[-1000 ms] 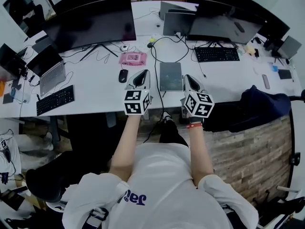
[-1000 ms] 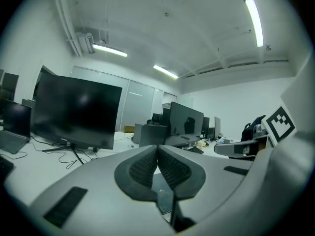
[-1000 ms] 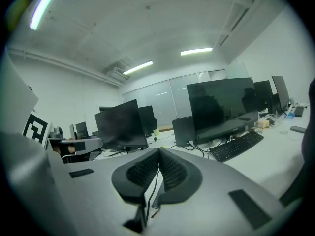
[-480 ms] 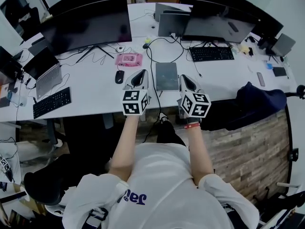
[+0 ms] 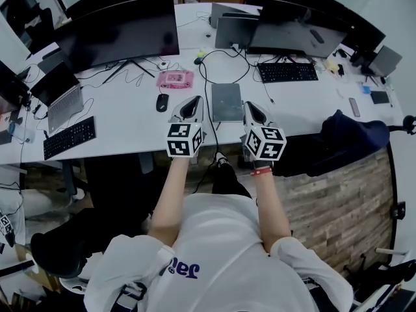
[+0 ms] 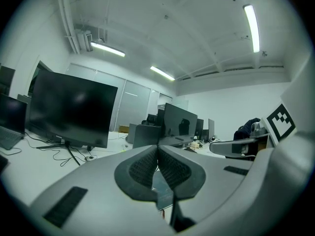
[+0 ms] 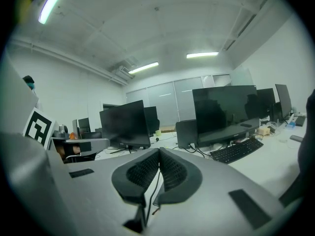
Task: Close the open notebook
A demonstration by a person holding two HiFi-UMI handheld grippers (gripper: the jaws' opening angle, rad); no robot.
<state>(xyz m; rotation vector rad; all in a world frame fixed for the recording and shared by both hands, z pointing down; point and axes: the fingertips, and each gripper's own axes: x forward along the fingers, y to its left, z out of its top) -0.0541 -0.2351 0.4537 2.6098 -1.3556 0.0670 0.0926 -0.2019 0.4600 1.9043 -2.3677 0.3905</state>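
Note:
The notebook (image 5: 227, 102) lies flat on the white desk (image 5: 130, 119) with its grey cover up, looking closed. It sits between my two grippers, which hover at the desk's near edge. My left gripper (image 5: 193, 103) is just left of the notebook, shut and holding nothing. My right gripper (image 5: 252, 108) is just right of it, also shut and holding nothing. In the left gripper view the pads (image 6: 145, 167) meet at the left gripper (image 6: 158, 149), with a sliver of the notebook (image 6: 162, 191) below. In the right gripper view the right gripper (image 7: 159, 151) has its pads together.
A black cable (image 5: 209, 119) runs over the desk edge between the left gripper and the notebook. A mouse (image 5: 162, 102) and a pink item (image 5: 176, 79) lie further back left. Monitors (image 5: 120, 34), keyboards (image 5: 288, 72) and a laptop (image 5: 62, 99) crowd the back. A dark jacket (image 5: 344, 142) sits at the right.
The head view has shifted slightly. Both grippers and the notebook keep their places.

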